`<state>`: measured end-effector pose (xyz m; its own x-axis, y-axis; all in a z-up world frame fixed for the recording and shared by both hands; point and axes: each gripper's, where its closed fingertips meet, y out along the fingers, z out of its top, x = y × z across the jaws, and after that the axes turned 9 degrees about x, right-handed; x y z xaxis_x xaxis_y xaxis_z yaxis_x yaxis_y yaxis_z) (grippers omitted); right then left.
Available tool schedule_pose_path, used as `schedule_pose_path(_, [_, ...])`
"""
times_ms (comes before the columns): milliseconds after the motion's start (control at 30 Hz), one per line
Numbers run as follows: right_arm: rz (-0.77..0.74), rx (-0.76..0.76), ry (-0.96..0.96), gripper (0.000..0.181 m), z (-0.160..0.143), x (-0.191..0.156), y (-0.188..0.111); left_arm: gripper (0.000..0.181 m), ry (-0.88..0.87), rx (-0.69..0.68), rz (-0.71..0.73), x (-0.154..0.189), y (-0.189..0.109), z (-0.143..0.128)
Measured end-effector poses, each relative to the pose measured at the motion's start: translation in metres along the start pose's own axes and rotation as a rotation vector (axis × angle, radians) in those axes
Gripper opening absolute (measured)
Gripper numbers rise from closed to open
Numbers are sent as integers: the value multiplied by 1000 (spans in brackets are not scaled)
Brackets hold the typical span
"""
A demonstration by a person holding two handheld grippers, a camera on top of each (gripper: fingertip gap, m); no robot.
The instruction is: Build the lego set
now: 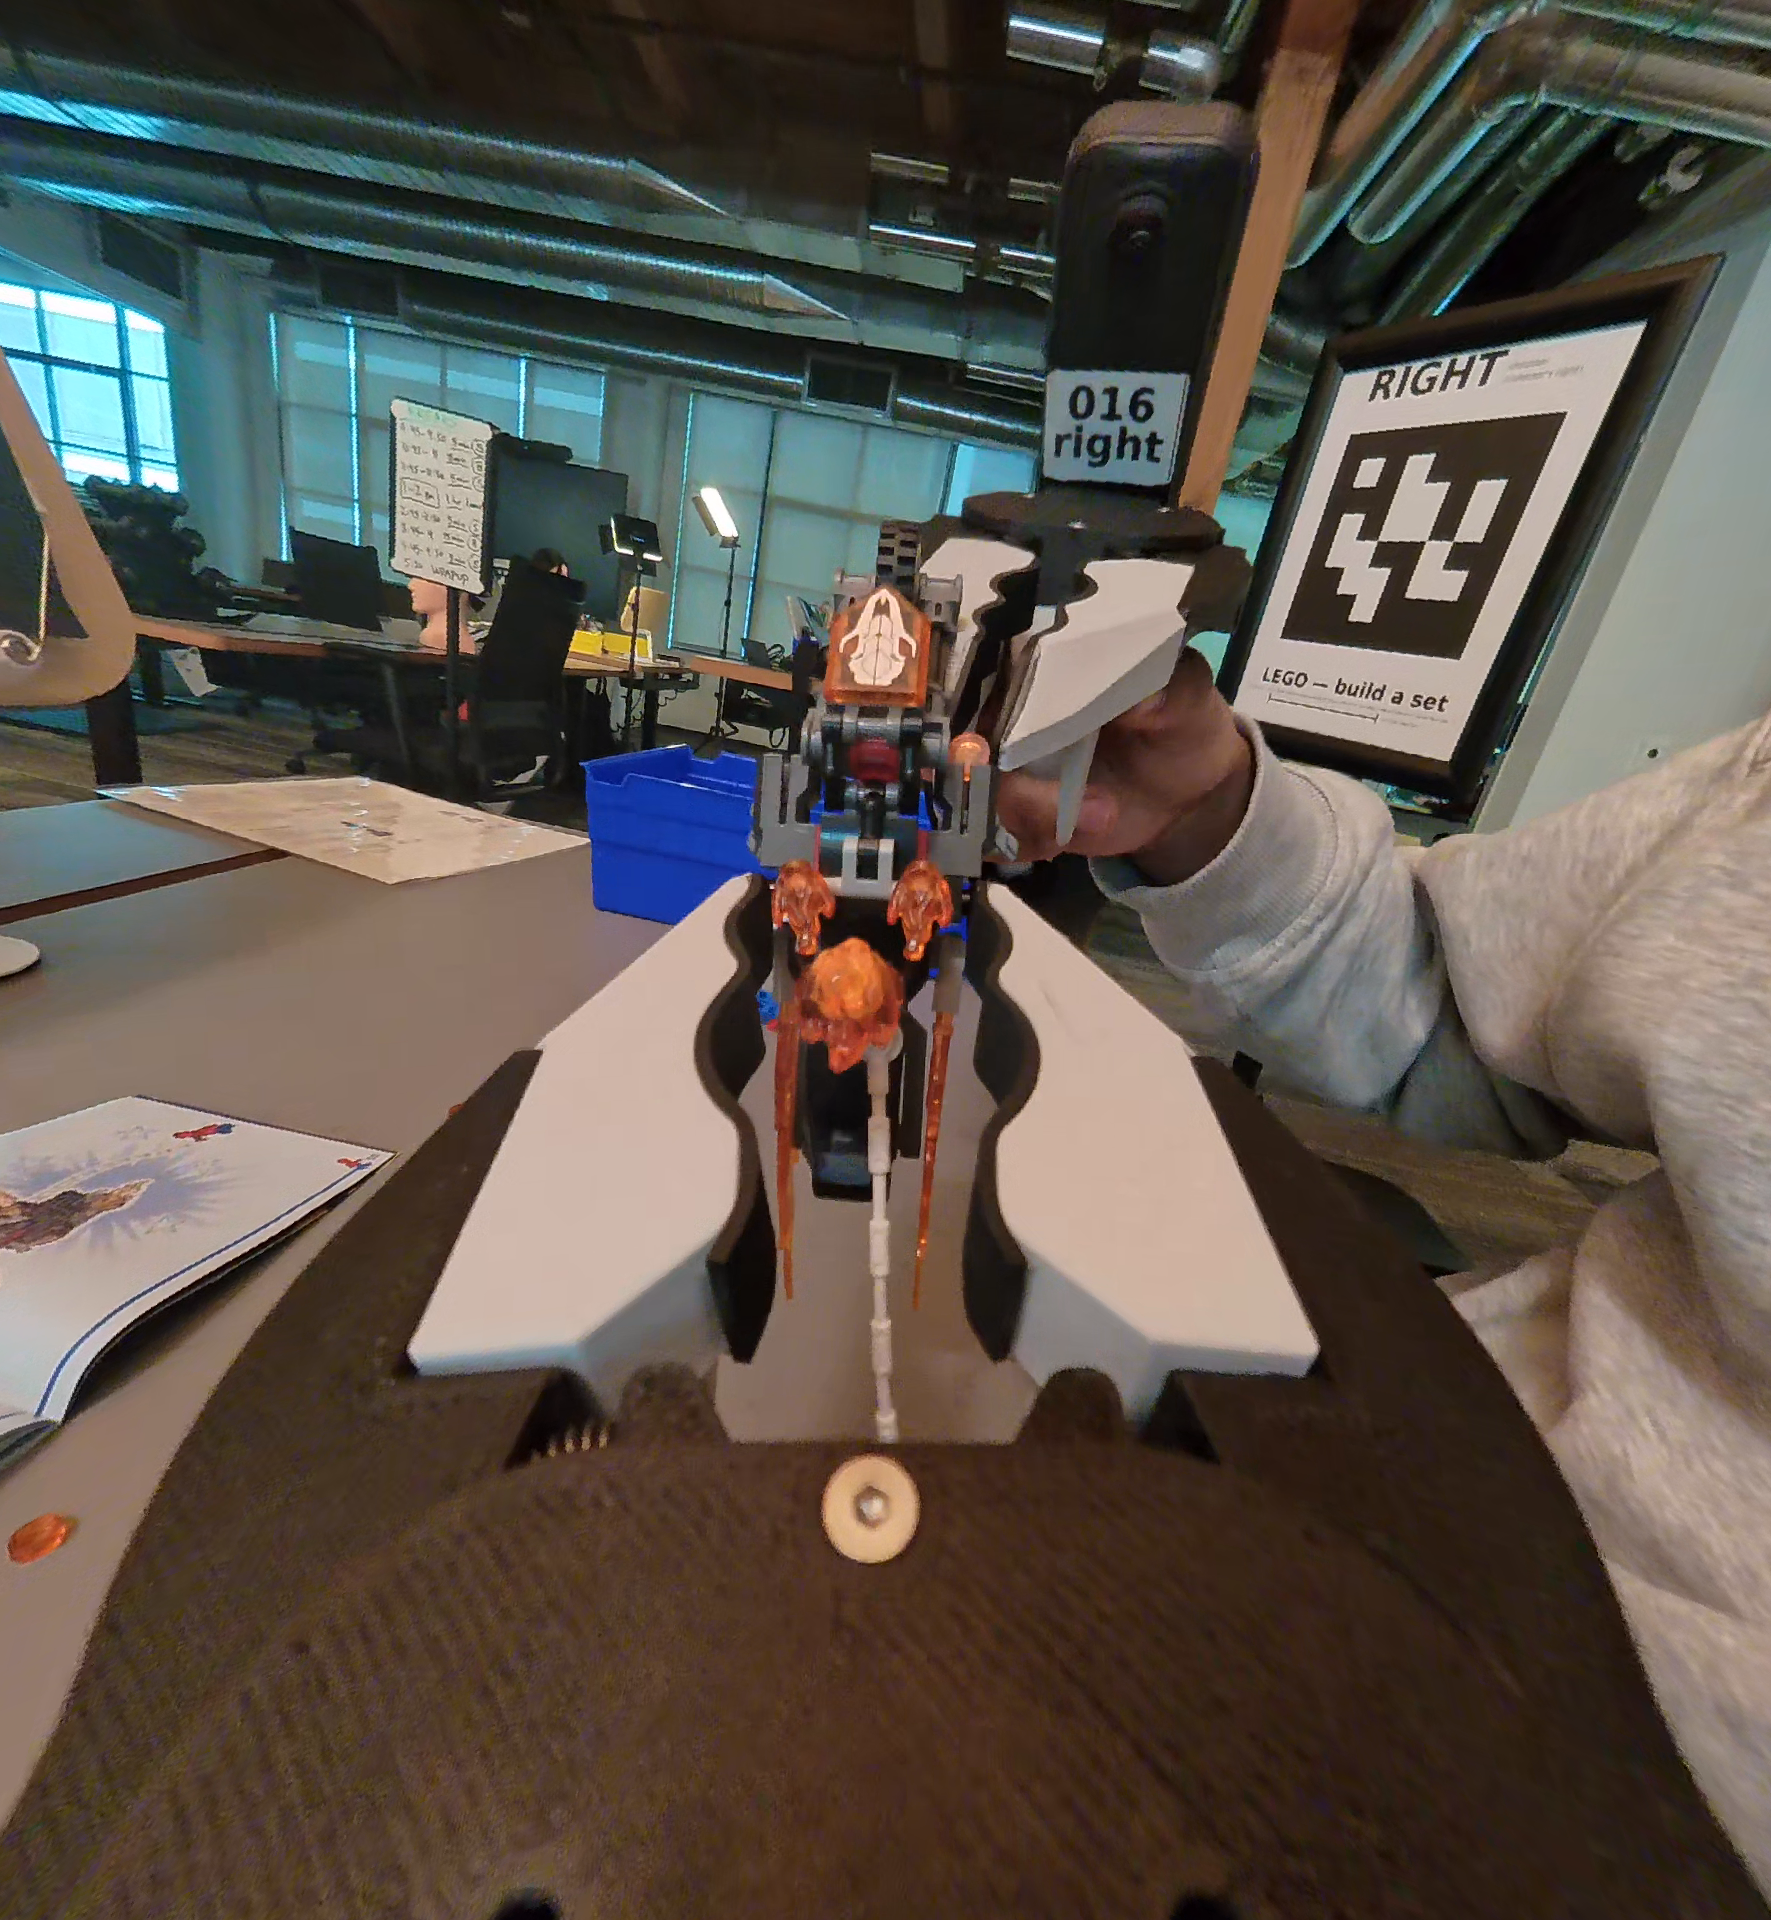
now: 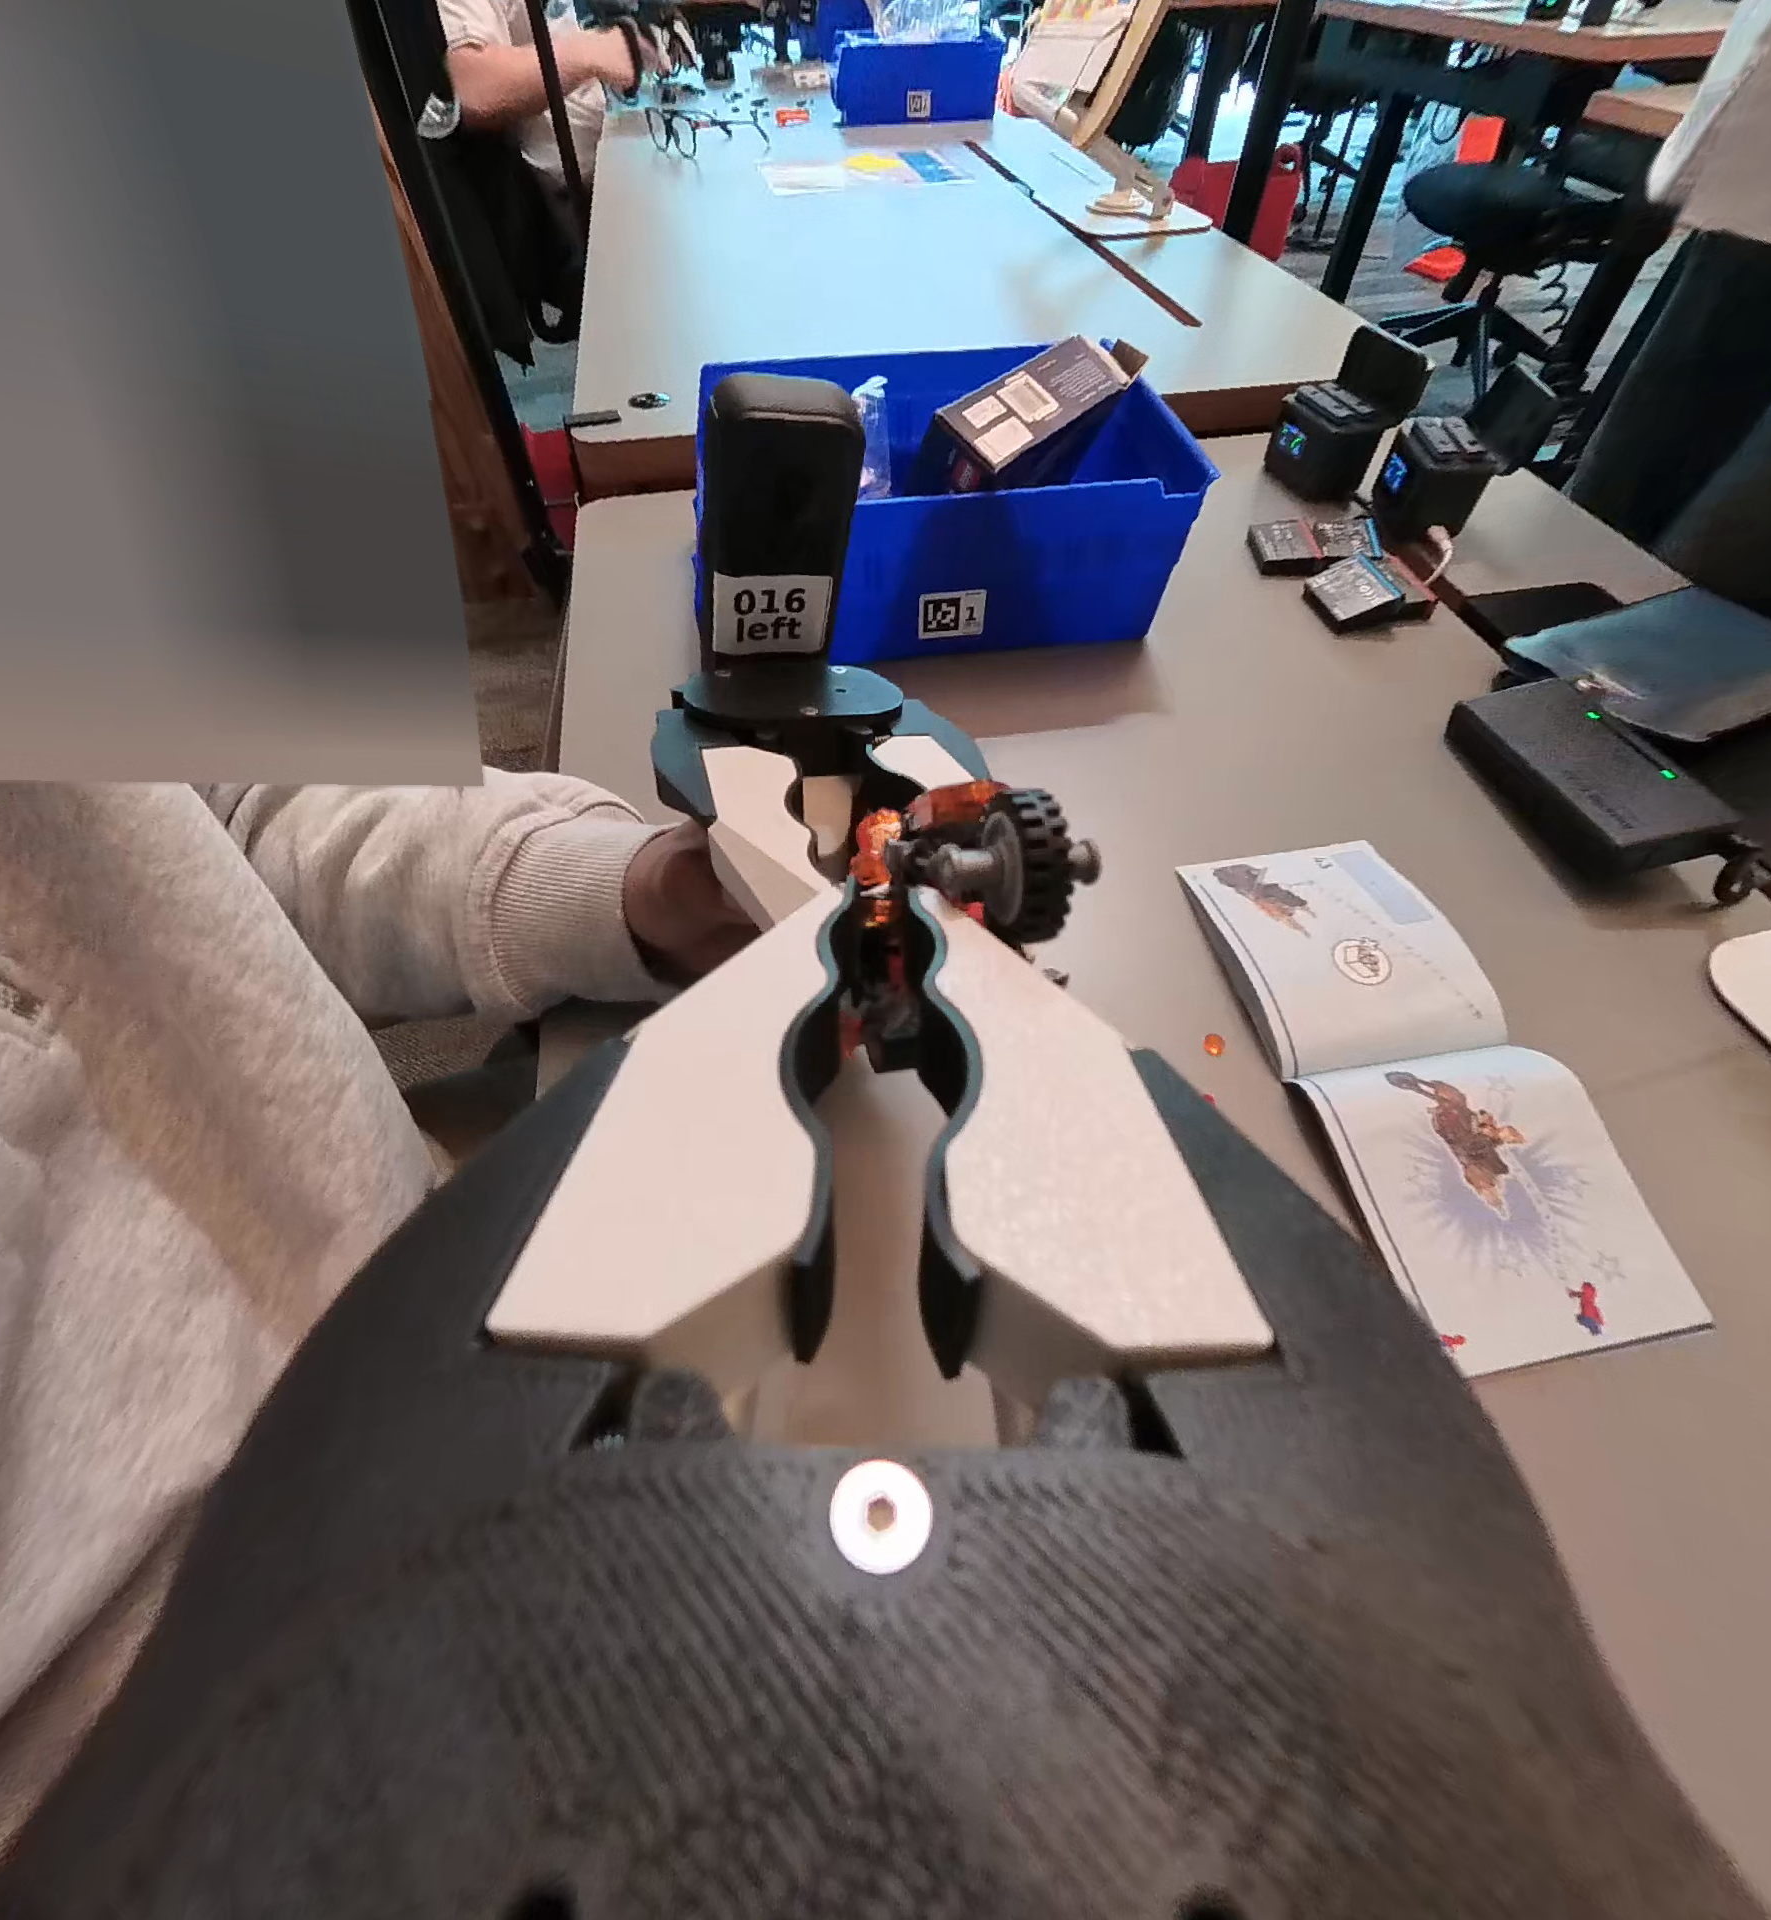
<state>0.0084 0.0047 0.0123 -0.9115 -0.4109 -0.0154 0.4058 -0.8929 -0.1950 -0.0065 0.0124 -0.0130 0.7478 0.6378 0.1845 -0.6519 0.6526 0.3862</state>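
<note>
A lego motorbike model [image 1: 865, 790] with grey frame, clear orange flame pieces and a white chain hangs in the air above the grey table [image 1: 289, 987]. My left gripper [image 1: 865, 894] is shut on its near end. My right gripper [image 1: 1006, 623] comes in from beyond and to the right, and grips the model's far part. In the right wrist view, my right gripper [image 2: 881, 899] is shut on the model [image 2: 881, 966], whose black wheel [image 2: 1016, 862] sticks out to the right. The left gripper [image 2: 829, 821] holds it from the far side.
An open instruction booklet [image 1: 112, 1226] [image 2: 1463, 1143] lies on the table. A small loose orange piece [image 1: 41, 1538] [image 2: 1213, 1042] lies beside it. A blue bin [image 2: 1016, 561] with a box stands behind. Batteries and chargers [image 2: 1348, 582] and a black device [image 2: 1587, 779] sit at the far right. Less than 4 cm separates the two grippers' tips.
</note>
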Motion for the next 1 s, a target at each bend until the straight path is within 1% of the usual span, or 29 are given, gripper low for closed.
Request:
schedule_pose_path(433, [1,12,-16,10,3,-1,1,34,-30,28,-12,1,0,3])
schedule_pose_path(600, [-33,10,-19,13,1,4,-2,34,-39,34,6,-2,-1,4])
schedule_pose_path(733, [-107,-8,24,19,-13,13,-17,35,-64,75,104,-21,-9,10])
schedule_pose_path(800, [-176,-2,41,19,-19,21,-34,35,-95,115,138,-29,-16,16])
schedule_pose_path(867, [-276,-6,53,16,-30,34,-55,34,-121,151,170,-36,-21,21])
schedule_pose_path(933, [-380,-52,68,17,-55,49,-75,34,-137,170,193,-42,-24,23])
schedule_pose_path(1000, [-424,-101,127,18,-88,55,-82,34,-133,181,224,-46,-27,24])
